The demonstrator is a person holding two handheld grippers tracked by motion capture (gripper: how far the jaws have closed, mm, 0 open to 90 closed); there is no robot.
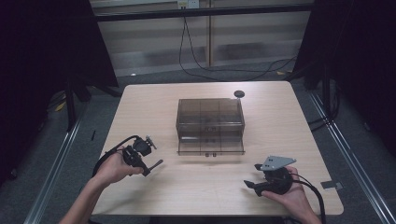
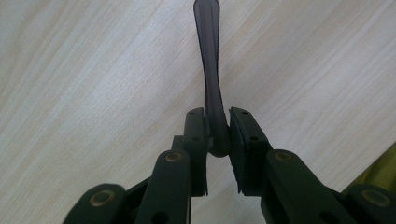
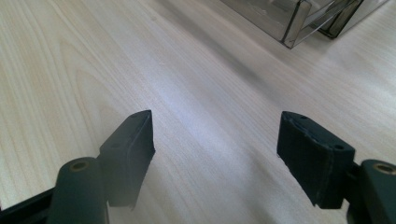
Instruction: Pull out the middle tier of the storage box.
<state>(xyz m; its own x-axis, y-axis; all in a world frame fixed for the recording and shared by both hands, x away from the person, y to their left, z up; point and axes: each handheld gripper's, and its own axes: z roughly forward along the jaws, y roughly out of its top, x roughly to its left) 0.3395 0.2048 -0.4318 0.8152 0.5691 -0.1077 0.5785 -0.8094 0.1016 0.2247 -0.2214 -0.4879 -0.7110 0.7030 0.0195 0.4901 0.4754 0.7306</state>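
- Left gripper (image 2: pixel 217 135) clamps the slim dark plastic spoon-like utensil (image 2: pixel 210 70) at its handle end (light, stiff, probably slippery)
- Right gripper (image 3: pixel 215 140) jaws spread, empty

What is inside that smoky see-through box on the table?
The box has dividers splitting it into compartments, and its front flap lies open. A few small dark specks show inside; the tinted walls hide what they are.

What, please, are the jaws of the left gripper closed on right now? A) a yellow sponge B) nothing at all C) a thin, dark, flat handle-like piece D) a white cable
C: in the left gripper view the left gripper pinches a thin, dark, flat handle-like piece above the pale wooden table.
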